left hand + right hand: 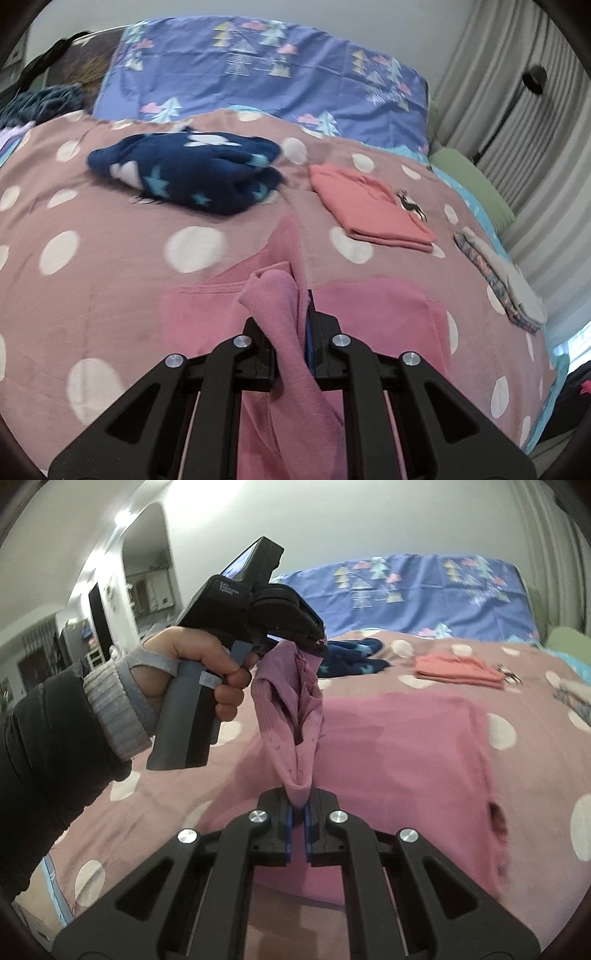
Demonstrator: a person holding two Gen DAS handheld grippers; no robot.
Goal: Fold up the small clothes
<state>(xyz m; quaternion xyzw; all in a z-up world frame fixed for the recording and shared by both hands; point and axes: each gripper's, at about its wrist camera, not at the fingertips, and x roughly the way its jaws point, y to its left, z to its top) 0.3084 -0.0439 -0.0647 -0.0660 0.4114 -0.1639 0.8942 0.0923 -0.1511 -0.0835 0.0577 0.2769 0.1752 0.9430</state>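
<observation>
The right gripper [298, 814] has its two black fingers pressed close on a bunched bit of the pink garment [388, 746], with the blue pads [289, 830] squeezing the low tip of the cloth. The left gripper [291, 332] is pinching the same garment too, and a long twist of pink cloth runs right through between its fingers. In the right wrist view the left gripper [314, 642] is held up in the air by the person's left hand [192, 664], and the pink cloth hangs down from it like a little loop to the right gripper. So one end of the garment is lifted between the two grippers, and the rest lies flat on the near part of the spotted blanket [92, 258]. The cloth looks soft, thin and very light, so it will sag and bunch up, not stay stiff. It will not break, but it may slip out if only a little bit is pinched. I think the best place to hold it is at the corners or along the sewn edge, one gripper on each side, so it spreads out flat. Farther away on the blanket sits a dark blue star garment [184, 177] on the left, already folded up. To its right lies a folded orange shirt [369, 210]. At the far end is a purple pillow [258, 70] with little trees
</observation>
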